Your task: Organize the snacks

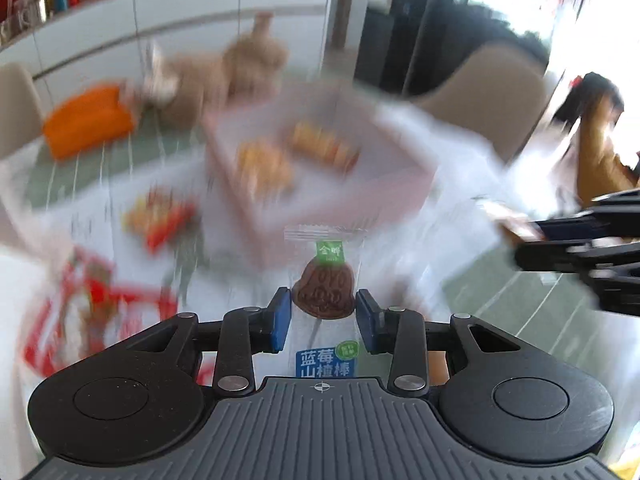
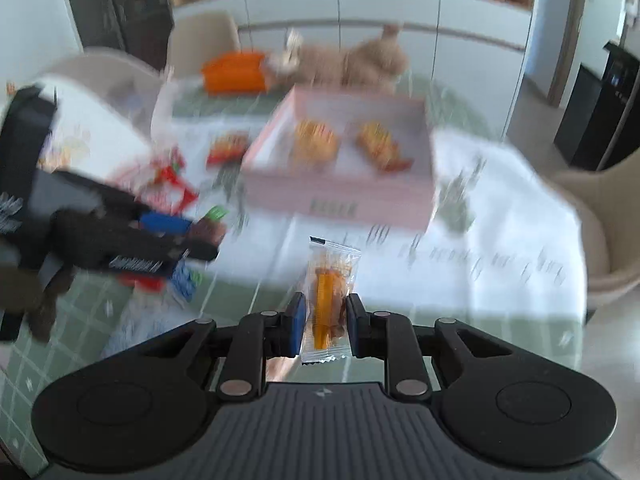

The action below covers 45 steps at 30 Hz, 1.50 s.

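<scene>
My left gripper [image 1: 322, 312] is shut on a clear-wrapped brown hawthorn snack [image 1: 323, 292] with a green and blue label, held above the table. My right gripper [image 2: 323, 326] is shut on a clear packet with an orange snack [image 2: 329, 300]. A pink open box [image 2: 340, 196] sits ahead on the table with two yellow-orange snack packs [image 2: 314, 142] inside; it also shows in the left wrist view [image 1: 320, 204]. The left gripper appears at the left of the right wrist view [image 2: 200, 236]. The right gripper's fingers [image 1: 576, 240] show at the right of the left wrist view. Both views are motion-blurred.
Red and yellow snack packs [image 2: 228, 148] and a red-white bag [image 1: 92, 312] lie left of the box. An orange item [image 2: 236, 72] and plush toys [image 2: 360, 60] sit at the table's far side. Beige chairs [image 2: 600, 232] surround the table. A person [image 1: 596, 136] is at the right.
</scene>
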{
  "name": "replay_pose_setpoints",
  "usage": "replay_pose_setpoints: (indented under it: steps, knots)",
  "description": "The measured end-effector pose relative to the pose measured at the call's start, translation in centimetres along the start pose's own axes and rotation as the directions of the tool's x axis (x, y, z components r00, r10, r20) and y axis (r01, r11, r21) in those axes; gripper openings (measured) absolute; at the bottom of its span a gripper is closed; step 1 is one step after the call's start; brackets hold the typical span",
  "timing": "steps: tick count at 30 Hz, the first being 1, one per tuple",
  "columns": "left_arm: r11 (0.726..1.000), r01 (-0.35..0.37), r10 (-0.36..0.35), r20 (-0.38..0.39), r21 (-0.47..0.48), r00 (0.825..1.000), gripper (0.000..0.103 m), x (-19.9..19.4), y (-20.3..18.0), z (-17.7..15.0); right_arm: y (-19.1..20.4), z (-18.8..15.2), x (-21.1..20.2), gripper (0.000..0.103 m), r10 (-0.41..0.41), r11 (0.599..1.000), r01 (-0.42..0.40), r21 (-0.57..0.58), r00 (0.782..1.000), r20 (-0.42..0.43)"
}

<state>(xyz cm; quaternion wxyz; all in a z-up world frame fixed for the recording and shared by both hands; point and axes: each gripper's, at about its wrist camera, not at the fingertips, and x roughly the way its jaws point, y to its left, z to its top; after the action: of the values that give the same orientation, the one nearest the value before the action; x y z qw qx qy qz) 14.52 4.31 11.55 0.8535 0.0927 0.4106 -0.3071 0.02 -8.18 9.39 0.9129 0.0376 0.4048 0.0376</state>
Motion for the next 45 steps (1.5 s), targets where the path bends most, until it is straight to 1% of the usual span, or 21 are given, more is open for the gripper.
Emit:
replay_pose_setpoints:
  steps: [2, 4, 5, 8, 10, 11, 12, 13, 14, 16, 19, 21, 25, 27, 29, 33, 36, 38, 41, 43, 45]
  knots:
    - [0.999, -0.033, 0.030, 0.074, 0.041, 0.997, 0.040, -2.3, -0.7, 3.9, -1.0, 3.2, -1.2, 0.021, 0.002, 1.000, -0.002, -0.008, 0.998, 0.062]
    - [0.993, -0.094, 0.082, 0.153, 0.069, 0.985, 0.041, -4.3, -1.0, 7.8, -1.8, 7.1, -2.2, 0.021, 0.008, 1.000, -0.005, -0.019, 0.992, 0.128]
    - [0.991, -0.113, 0.099, 0.170, 0.075, 0.980, 0.041, -4.7, -1.0, 9.3, -2.1, 9.0, -2.5, 0.021, 0.012, 1.000, -0.007, -0.029, 0.988, 0.156]
    - [0.986, -0.151, 0.132, 0.206, 0.075, 0.969, 0.043, -4.3, -0.4, 13.2, -3.0, 14.2, -2.1, 0.021, 0.004, 0.999, 0.004, -0.038, 0.978, 0.210]
    - [0.990, -0.130, 0.118, 0.203, 0.048, 0.972, 0.042, -1.9, 0.9, 14.4, -3.6, 16.6, -0.9, 0.023, 0.012, 1.000, -0.007, -0.023, 0.978, 0.210]
    - [0.995, -0.092, 0.086, 0.173, 0.027, 0.981, 0.042, 0.0, 1.8, 14.6, -3.9, 17.5, 0.1, 0.031, 0.017, 1.000, -0.015, -0.009, 0.978, 0.208]
    - [0.998, -0.058, 0.057, 0.125, 0.001, 0.991, 0.043, 2.1, 2.8, 14.5, -4.3, 18.2, 1.1, 0.051, 0.024, 1.000, -0.024, 0.002, 0.979, 0.200]
    - [0.998, -0.049, 0.052, 0.075, -0.033, 0.996, 0.042, 4.4, 3.8, 14.2, -4.6, 18.7, 2.5, 0.059, 0.021, 1.000, -0.024, 0.012, 0.984, 0.178]
    - [0.997, -0.061, 0.064, 0.063, -0.050, 0.996, 0.041, 5.4, 4.3, 13.7, -4.8, 18.8, 3.5, 0.061, 0.004, 1.000, -0.007, 0.022, 0.986, 0.165]
    - [0.996, -0.072, 0.075, 0.061, -0.057, 0.995, 0.041, 6.2, 4.7, 12.8, -4.9, 18.4, 5.4, 0.061, -0.035, 0.999, 0.032, 0.028, 0.991, 0.128]
    - [0.995, -0.096, 0.097, 0.041, -0.021, 0.994, 0.041, 6.7, 4.7, 12.0, -4.6, 16.8, 6.4, 0.061, -0.002, 1.000, 0.001, 0.015, 0.996, 0.093]
    - [0.992, -0.126, 0.125, 0.035, 0.008, 0.992, 0.041, 7.1, 4.8, 11.7, -4.3, 16.0, 6.7, 0.061, -0.017, 1.000, 0.018, -0.006, 0.997, 0.076]
    - [0.988, -0.153, 0.153, 0.016, -0.002, 0.988, 0.045, 8.0, 6.6, 11.2, -3.5, 13.9, 7.0, 0.061, -0.025, 1.000, 0.025, -0.009, 0.999, 0.031]
    - [0.979, -0.195, 0.197, 0.018, -0.063, 0.980, 0.044, 8.7, 9.5, 10.6, -2.9, 12.3, 7.0, 0.061, -0.023, 1.000, 0.023, -0.007, 1.000, 0.005]
    - [0.963, -0.222, 0.223, -0.011, -0.150, 0.975, 0.041, 9.9, 12.9, 9.7, -2.3, 10.1, 7.0, 0.062, -0.048, 0.999, 0.048, -0.005, 0.999, -0.017]
    - [0.939, -0.218, 0.202, -0.086, -0.265, 0.976, 0.041, 12.7, 17.1, 8.4, -0.8, 5.4, 8.1, 0.062, -0.075, 0.997, 0.072, -0.031, 0.993, -0.088]
    - [0.947, -0.207, 0.183, -0.119, -0.246, 0.976, 0.042, 14.9, 17.1, 8.2, 0.0, 2.4, 8.7, 0.062, -0.073, 0.997, 0.071, -0.023, 0.988, -0.134]
    - [0.954, -0.222, 0.189, -0.171, -0.200, 0.967, 0.041, 15.6, 16.1, 7.7, 0.1, 1.3, 9.4, 0.062, -0.050, 0.999, 0.053, 0.012, 0.985, -0.165]
    - [0.963, -0.235, 0.210, -0.172, -0.136, 0.962, 0.037, 14.8, 14.7, 5.9, 0.5, -0.2, 9.1, 0.062, -0.038, 0.998, 0.048, 0.048, 0.983, -0.178]
    - [0.969, -0.202, 0.178, -0.165, -0.141, 0.970, 0.029, 13.5, 13.9, 4.2, 0.4, -0.9, 9.0, 0.062, -0.027, 0.997, 0.040, 0.071, 0.983, -0.183]
    - [0.974, -0.149, 0.122, -0.162, -0.171, 0.979, 0.029, 12.1, 13.2, 2.1, 0.4, -1.4, 9.1, 0.062, -0.020, 0.995, 0.036, 0.088, 0.983, -0.185]
